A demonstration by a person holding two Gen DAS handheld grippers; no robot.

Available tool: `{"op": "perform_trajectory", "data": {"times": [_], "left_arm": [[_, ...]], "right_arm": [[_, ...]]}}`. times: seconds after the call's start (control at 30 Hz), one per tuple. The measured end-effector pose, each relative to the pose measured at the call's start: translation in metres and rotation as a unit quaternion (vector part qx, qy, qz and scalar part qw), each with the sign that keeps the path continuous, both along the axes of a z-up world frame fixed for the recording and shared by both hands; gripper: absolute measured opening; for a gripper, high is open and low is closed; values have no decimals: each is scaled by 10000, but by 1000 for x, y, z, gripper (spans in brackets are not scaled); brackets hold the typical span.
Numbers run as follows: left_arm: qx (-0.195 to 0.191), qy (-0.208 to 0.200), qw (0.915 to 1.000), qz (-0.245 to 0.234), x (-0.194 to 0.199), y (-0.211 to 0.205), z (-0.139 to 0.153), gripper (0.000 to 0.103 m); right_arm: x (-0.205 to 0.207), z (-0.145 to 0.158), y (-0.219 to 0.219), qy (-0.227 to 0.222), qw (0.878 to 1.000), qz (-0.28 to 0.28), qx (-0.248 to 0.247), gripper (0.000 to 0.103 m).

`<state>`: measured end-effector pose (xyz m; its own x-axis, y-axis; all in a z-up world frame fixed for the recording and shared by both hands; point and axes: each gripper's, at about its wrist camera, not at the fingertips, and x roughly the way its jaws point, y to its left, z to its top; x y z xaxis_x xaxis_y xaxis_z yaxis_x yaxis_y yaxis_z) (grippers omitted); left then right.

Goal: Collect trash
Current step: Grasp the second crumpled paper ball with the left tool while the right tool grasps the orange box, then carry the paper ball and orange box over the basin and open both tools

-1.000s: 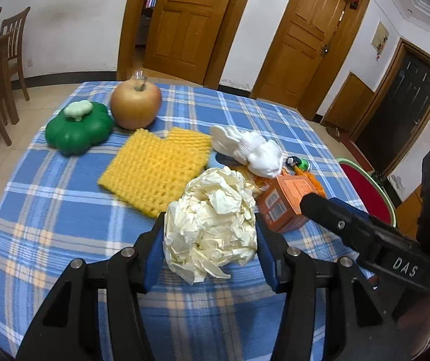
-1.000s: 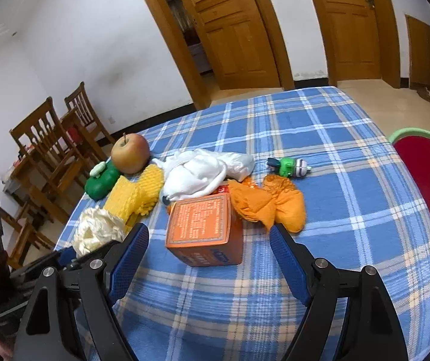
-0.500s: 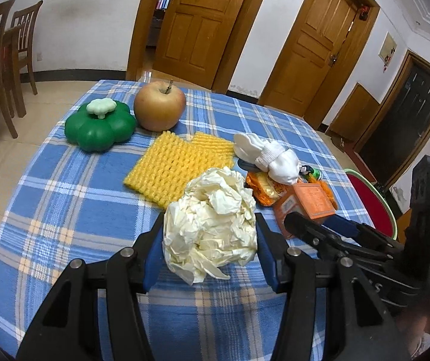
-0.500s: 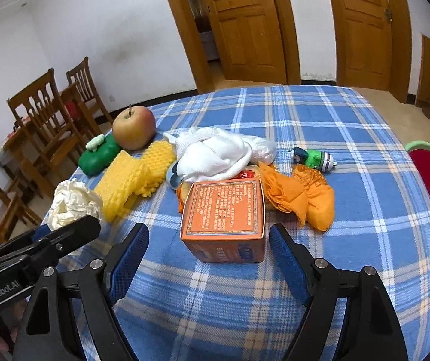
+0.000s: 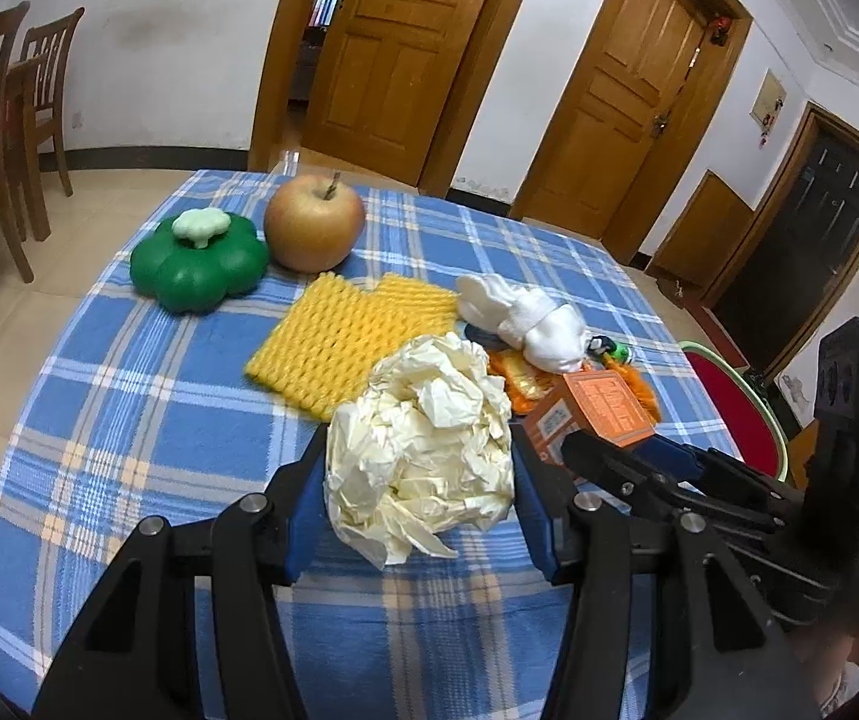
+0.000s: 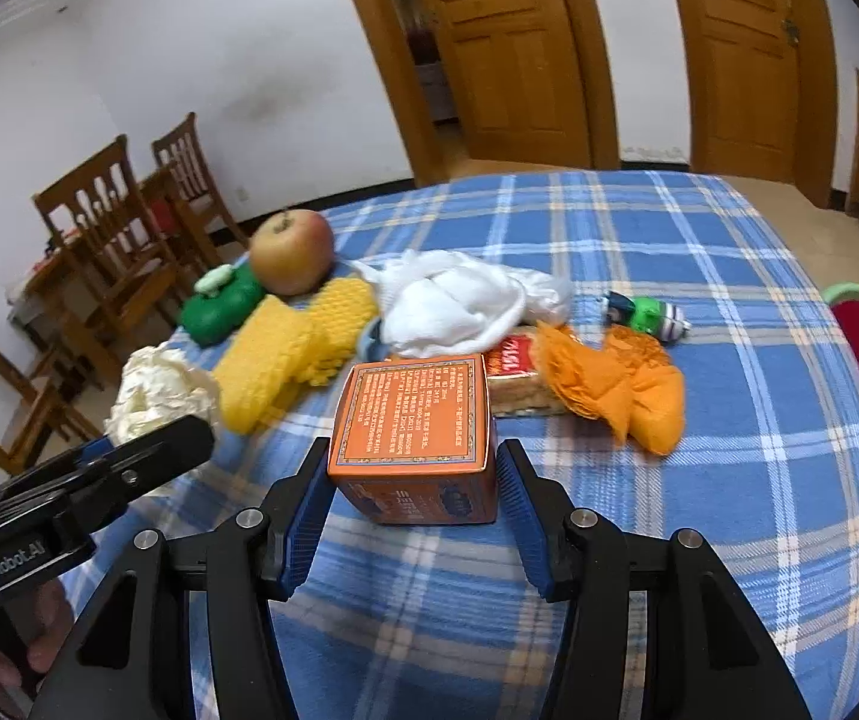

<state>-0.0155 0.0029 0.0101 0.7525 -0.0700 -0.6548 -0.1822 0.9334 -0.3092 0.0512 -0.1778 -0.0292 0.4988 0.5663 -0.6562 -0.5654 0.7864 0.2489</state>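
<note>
Wooden doors (image 5: 405,54) and white walls stand behind a round table (image 5: 129,396) under a blue plaid cloth. The left gripper (image 5: 420,516) has its jaws clamped on a crumpled ball of cream paper (image 5: 423,450), which fills the gap between the blue pads. Beyond these jaws lies a yellow foam net (image 5: 339,342); farther out and to the left sit a green lidded container (image 5: 201,264) and an apple (image 5: 314,229). Right of the jaws and ahead lies a white cloth (image 5: 525,315).

The right gripper (image 6: 411,504) has its jaws closing around an orange box (image 6: 414,414), which stands between the pads; the left pad meets the box's lower corner, while a narrow gap shows at the right. Just past the box lie a snack packet (image 6: 513,372) and crumpled orange paper (image 6: 621,384); a small green toy (image 6: 645,313) lies beyond, to the right.
</note>
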Motion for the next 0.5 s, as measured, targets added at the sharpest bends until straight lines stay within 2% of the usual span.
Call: {"op": "perform_trajectory", "data": {"times": [0.23,0.5], "left_arm": [[-37,54,10000,15,2,-3,-1,56],[-80,-13,10000,-49,1,-12,4,56]], "right_arm": [[-11,14,-3,-386,9985,244,299,55],[-17,25,-11,-552,9961,464,513,55]]}}
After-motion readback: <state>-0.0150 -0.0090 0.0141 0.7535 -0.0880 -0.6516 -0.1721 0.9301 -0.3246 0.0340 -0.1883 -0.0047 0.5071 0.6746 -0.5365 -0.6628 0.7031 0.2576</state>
